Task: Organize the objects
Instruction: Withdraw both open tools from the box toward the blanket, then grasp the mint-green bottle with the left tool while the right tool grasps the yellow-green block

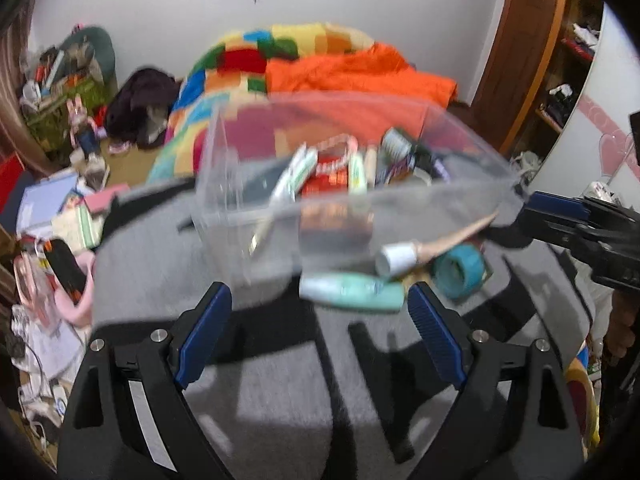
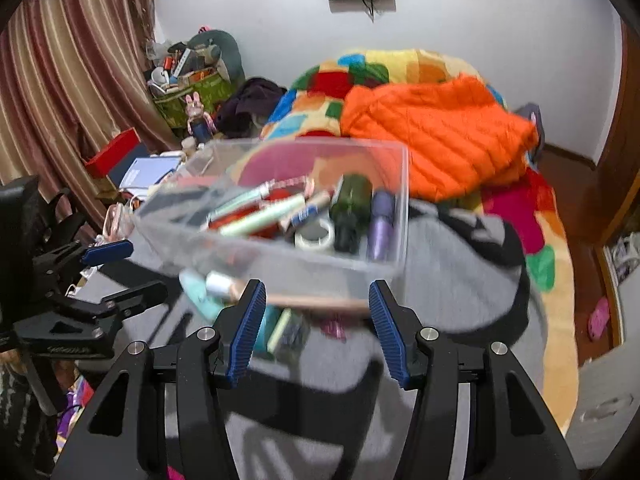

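Both left tongs [image 1: 316, 312] and right tongs [image 2: 318, 312] are held apart, empty; the clear bin [image 2: 384, 208] could be tipped, tubes spilled, if nudged carelessly.

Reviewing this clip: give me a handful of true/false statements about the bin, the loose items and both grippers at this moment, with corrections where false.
1. The clear plastic bin already holds several items. True.
2. The left gripper is clamped on the mint-green tube. False: its jaws stand wide apart and empty, with the tube lying beyond them.
3. A teal tape roll lies outside the bin on the grey cloth. True.
4. The right gripper holds the dark green bottle. False: its jaws are open and empty; the bottle lies inside the bin.
5. The jacket behind the bin is blue. False: it is orange.
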The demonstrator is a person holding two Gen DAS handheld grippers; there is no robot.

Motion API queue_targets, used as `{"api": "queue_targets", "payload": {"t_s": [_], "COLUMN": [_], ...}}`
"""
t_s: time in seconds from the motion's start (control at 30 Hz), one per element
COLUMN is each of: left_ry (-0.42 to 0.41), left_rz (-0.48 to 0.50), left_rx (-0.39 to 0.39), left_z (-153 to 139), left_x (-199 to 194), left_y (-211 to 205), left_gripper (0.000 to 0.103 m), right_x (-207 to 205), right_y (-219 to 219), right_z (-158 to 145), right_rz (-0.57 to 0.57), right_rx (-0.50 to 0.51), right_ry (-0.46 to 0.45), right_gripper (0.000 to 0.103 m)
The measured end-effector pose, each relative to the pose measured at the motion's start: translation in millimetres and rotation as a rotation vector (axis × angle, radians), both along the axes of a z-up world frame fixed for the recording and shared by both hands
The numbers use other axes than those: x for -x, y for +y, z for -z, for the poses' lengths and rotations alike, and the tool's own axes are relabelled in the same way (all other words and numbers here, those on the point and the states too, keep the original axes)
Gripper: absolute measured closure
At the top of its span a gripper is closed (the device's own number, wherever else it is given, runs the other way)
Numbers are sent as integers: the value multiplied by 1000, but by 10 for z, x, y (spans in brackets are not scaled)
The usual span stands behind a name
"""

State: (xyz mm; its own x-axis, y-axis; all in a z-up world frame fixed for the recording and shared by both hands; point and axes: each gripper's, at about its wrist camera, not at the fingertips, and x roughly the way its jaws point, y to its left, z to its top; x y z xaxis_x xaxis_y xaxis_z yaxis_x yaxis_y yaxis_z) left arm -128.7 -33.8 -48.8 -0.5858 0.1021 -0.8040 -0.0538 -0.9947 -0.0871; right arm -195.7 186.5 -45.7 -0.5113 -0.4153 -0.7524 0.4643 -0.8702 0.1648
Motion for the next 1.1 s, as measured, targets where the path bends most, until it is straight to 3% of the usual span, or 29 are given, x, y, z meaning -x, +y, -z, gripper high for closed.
{"api": "queue_targets", "payload": {"t_s": [0.27, 0.67, 0.93, 1.03, 1.1], "left_ry": [-100, -106, -77, -73, -78], "left_rz": [55, 81, 98, 91, 88], "left_rx": [52, 74, 58, 38, 25], "left_z": [287, 361, 322, 301, 284], "left_x": [158, 316, 242, 200, 171], "left_y": [182, 259, 245, 193, 167], "left_gripper": [13, 13, 38, 48, 48], "right_x": [-63, -19, -37, -32, -31], "right_y": [-9, -135, -108, -49, -12], "right_z": [431, 546, 522, 504, 493], "right_rz": [-14, -22, -28, -18, -10], "right_rx": [-10, -19, -30, -16, -14], "right_ry": [-124, -110, -78, -76, -76], "right_gripper": [53, 53, 82, 87, 87]}}
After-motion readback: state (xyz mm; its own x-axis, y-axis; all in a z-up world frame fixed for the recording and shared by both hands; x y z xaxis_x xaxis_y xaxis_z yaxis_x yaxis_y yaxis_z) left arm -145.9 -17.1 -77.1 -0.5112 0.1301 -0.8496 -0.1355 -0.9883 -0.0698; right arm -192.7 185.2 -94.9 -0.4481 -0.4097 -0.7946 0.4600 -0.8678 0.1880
